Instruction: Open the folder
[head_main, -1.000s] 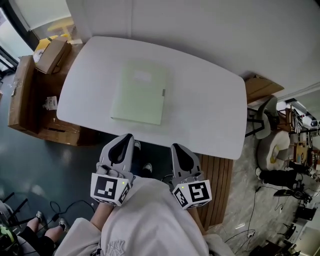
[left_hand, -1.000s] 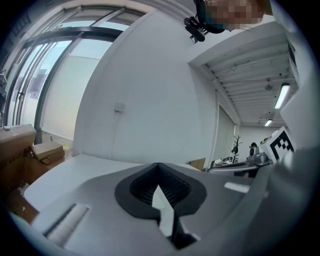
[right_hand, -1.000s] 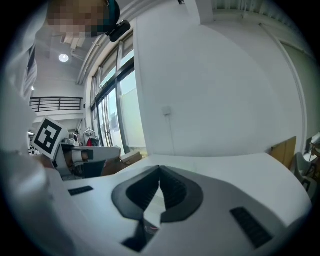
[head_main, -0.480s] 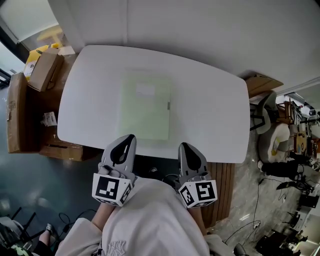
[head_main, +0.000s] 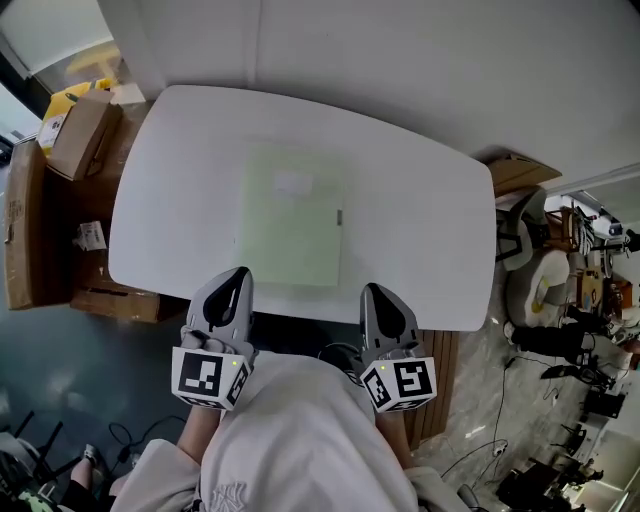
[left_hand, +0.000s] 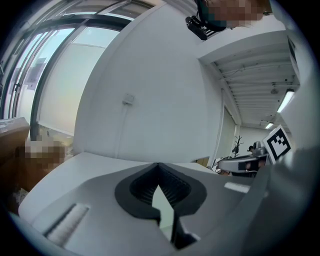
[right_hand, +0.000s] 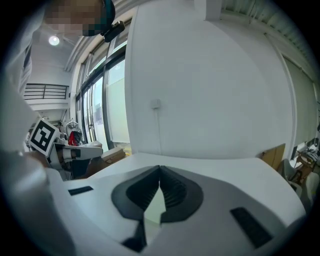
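Note:
A pale green folder (head_main: 292, 215) lies flat and closed in the middle of the white table (head_main: 420, 210), with a small clasp (head_main: 340, 217) on its right edge. My left gripper (head_main: 240, 272) is at the table's near edge, just short of the folder's near left corner. It is shut with nothing in it. My right gripper (head_main: 374, 289) is at the near edge by the folder's near right corner, its tips also together and empty. In the left gripper view the jaws of the left gripper (left_hand: 158, 165) meet over the tabletop. The right gripper (right_hand: 160, 168) looks the same in its own view.
Cardboard boxes (head_main: 75, 130) and a low wooden unit (head_main: 25, 230) stand left of the table. A white wall runs behind it. Another box (head_main: 515, 172), chairs and clutter (head_main: 545, 290) lie to the right. The person's light shirt (head_main: 290, 440) fills the bottom of the head view.
Both grippers have come up to the table's near edge and drawn slightly apart. The folder has stayed closed and in place.

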